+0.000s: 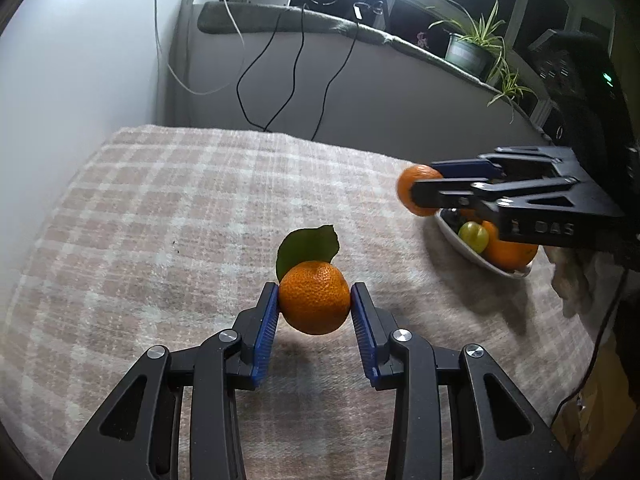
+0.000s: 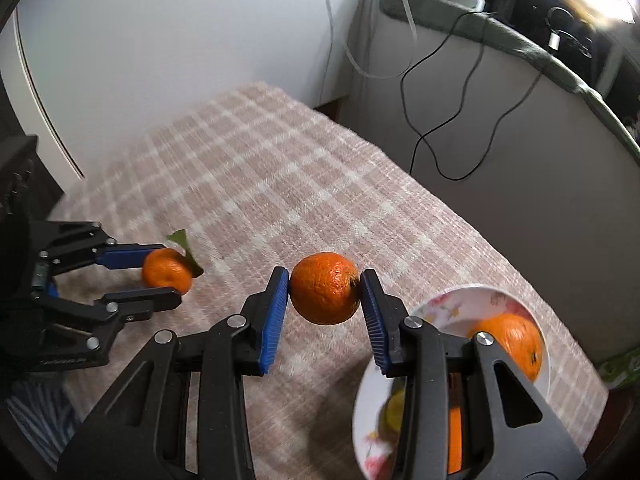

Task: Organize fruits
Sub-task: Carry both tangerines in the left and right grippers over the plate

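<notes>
A leafy mandarin [image 1: 314, 298] at lower centre is clamped by the left gripper [image 1: 315, 300]. A second mandarin [image 2: 325, 288] is gripped by the right gripper [image 2: 325, 290]. The floral bowl [image 2: 460, 300] at lower right is partly hidden; its fruits are blurred.

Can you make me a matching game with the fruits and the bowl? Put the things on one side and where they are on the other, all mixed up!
Things:
1. tangerine with a leaf
2. tangerine without a leaf
3. green fruit
4. bowl

Places:
A. in the bowl
B. in the right gripper
C. on the checked cloth
D. in the left gripper

Pairs: 1-D, 2-B, 3-A, 4-C
</notes>
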Demonstrator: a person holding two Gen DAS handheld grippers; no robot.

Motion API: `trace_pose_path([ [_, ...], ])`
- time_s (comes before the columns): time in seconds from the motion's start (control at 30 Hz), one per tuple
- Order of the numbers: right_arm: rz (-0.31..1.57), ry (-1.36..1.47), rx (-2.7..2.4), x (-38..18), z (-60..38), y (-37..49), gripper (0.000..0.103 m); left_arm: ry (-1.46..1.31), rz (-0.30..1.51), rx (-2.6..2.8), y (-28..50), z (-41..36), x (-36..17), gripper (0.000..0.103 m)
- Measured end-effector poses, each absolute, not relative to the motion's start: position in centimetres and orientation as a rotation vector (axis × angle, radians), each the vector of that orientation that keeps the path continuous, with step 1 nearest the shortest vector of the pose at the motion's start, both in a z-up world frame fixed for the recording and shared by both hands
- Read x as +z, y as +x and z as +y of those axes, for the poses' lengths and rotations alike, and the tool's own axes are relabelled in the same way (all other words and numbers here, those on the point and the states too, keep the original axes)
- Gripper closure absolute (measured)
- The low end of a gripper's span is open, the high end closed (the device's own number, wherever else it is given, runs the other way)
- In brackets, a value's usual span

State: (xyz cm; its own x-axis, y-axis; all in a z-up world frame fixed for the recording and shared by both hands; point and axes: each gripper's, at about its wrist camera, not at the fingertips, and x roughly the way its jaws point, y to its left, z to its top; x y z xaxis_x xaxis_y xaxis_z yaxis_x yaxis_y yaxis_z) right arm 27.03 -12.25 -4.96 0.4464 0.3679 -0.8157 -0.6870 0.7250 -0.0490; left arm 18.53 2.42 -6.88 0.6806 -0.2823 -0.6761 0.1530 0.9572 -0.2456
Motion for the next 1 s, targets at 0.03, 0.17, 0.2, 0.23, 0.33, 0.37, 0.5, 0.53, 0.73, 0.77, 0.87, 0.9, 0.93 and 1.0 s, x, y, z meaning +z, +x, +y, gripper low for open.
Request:
trace_pose_path([
  [0.03,0.881,-0.385,0.678,-4.6,-12.7,26.8,0.065,-0.173,0.781,-0.247,18.5,2.3,-6.7,0.068],
  [0.17,0.849,-0.313,0.679,-3.1,-14.9,25.8,0.065,-0.161,0.76,-0.259,18.6,1.4,-5.8,0.068],
  [0.2,0.842,-0.297,0.679,-2.8,-15.5,25.6,0.065,-0.157,0.757,-0.263,18.9,1.1,-5.6,0.068],
  [0.23,0.835,-0.284,0.677,-2.5,-16.0,25.3,0.065,-0.152,0.751,-0.268,18.9,0.8,-5.4,0.068],
  [0.33,0.818,-0.252,0.668,-1.8,-17.6,24.5,0.065,-0.143,0.738,-0.28,18.9,0.0,-4.8,0.068],
  [0.37,0.813,-0.239,0.667,-1.7,-18.1,24.2,0.065,-0.14,0.733,-0.284,18.8,-0.2,-4.6,0.068],
  [0.5,0.792,-0.201,0.65,-1.2,-20.0,23.4,0.065,-0.129,0.719,-0.299,18.9,-1.2,-3.8,0.068],
  [0.53,0.787,-0.191,0.645,-1.1,-20.5,23.2,0.065,-0.126,0.717,-0.303,19.0,-1.5,-3.7,0.068],
  [0.73,0.774,-0.131,0.609,-1.0,-23.7,22.7,0.065,-0.11,0.705,-0.325,19.5,-3.0,-3.1,0.068],
  [0.77,0.772,-0.125,0.603,-1.0,-24.2,22.6,0.065,-0.108,0.704,-0.33,19.7,-3.3,-3.0,0.068],
  [0.87,0.763,-0.104,0.582,-0.9,-25.7,22.4,0.065,-0.104,0.704,-0.341,20.0,-4.0,-2.9,0.068],
  [0.9,0.759,-0.093,0.574,-0.9,-26.4,22.4,0.064,-0.103,0.706,-0.346,20.1,-4.3,-2.9,0.068],
  [0.93,0.757,-0.085,0.565,-0.9,-26.9,22.4,0.065,-0.103,0.707,-0.35,20.2,-4.5,-3.0,0.068],
  [1.0,0.755,-0.066,0.545,-0.9,-28.1,22.5,0.064,-0.105,0.712,-0.364,20.6,-5.1,-3.0,0.068],
])
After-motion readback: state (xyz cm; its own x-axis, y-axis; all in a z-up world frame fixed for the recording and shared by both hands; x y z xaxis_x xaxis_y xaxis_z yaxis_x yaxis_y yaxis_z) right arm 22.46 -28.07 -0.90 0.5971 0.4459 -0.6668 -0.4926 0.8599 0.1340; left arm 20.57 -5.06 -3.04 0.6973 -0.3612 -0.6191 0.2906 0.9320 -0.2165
